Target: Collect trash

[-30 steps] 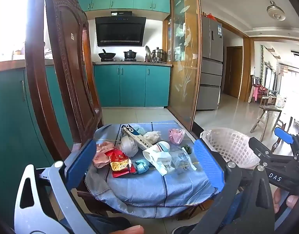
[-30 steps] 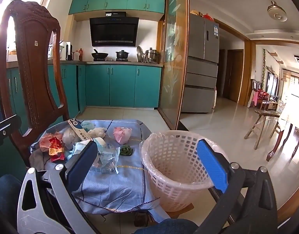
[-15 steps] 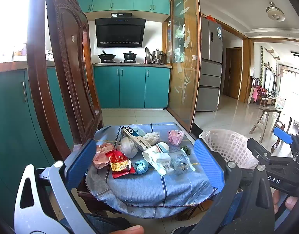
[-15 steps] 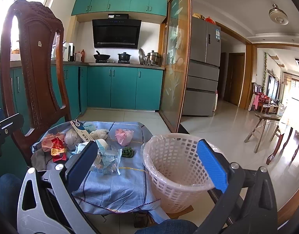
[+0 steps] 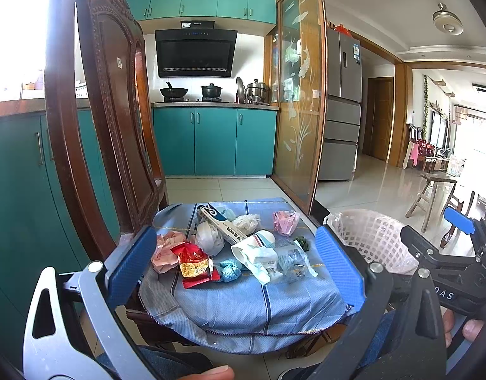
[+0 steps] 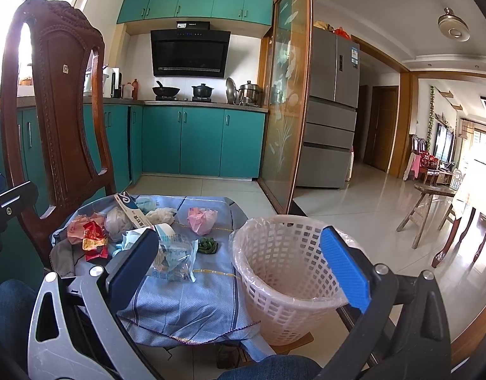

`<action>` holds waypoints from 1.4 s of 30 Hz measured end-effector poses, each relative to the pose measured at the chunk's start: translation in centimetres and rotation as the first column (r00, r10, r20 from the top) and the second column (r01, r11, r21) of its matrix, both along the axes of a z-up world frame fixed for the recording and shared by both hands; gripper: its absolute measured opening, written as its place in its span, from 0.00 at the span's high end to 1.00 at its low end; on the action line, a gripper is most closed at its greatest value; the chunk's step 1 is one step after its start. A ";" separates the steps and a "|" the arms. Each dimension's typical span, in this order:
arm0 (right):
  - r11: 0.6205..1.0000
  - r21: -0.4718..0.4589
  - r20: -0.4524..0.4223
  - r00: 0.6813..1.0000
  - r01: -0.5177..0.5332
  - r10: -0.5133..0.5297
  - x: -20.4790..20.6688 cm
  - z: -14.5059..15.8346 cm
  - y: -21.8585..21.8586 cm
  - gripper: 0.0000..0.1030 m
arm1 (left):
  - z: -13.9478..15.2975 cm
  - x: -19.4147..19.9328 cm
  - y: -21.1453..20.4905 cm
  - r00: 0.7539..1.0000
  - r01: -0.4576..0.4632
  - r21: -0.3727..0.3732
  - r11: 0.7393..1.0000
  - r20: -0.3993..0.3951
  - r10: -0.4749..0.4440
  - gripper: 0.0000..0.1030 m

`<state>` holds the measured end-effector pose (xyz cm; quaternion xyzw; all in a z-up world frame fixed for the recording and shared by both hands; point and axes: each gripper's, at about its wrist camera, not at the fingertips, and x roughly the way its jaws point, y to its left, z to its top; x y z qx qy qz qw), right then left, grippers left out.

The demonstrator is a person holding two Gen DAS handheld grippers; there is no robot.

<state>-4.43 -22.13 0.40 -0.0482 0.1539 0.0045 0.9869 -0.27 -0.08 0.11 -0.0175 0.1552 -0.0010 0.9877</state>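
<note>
Trash: you have a loose heap of litter on the blue cloth [image 5: 252, 304] draped over the wooden chair [image 5: 103, 120] seat; nothing is in the basket that the views show.
Nearest pieces: the red snack wrapper [image 5: 194, 264] and the crumpled pink wrapper [image 5: 165, 250] lie at the heap's left edge, just ahead of your left gripper [image 5: 233, 272].
Long axis: the toothpaste box [image 5: 222, 226] lies slanted, its far end toward the chair back and its near end toward the basket side; you would have to close across its narrow width.
Other pieces: a clear plastic bag [image 5: 295, 261], a white paper cup [image 5: 254, 248] on its side, a small blue wad [image 5: 230, 270], white tissue [image 5: 246, 223], pink crumpled paper [image 5: 285, 221] and a green scrap [image 5: 301, 242].
Look: mostly light, crumpled film and paper, overlapping, so I judge one pinch may drag a neighbour along.
Basket: the lined white mesh basket [image 6: 287, 272] stands just right of the cloth, directly ahead of your right gripper [image 6: 239, 272].
Nearer hand: left for the heap, right for the basket.
Left gripper: jaws spread wide, holding nothing, framing the heap.
Right gripper: jaws spread wide, empty, one pad over the cloth and one over the basket rim.
</note>
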 end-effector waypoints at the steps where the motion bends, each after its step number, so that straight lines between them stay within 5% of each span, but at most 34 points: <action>1: 1.000 0.000 0.000 1.000 0.000 0.000 0.0 0.0 0.0 0.03 | 0.0 0.0 0.0 1.000 0.000 0.000 1.000 0.000 0.000 0.03; 42: 1.000 -0.005 -0.005 1.000 -0.002 0.002 -0.1 -0.3 0.2 0.03 | -0.2 -0.5 0.0 1.000 -0.002 0.000 1.000 -0.002 0.002 0.03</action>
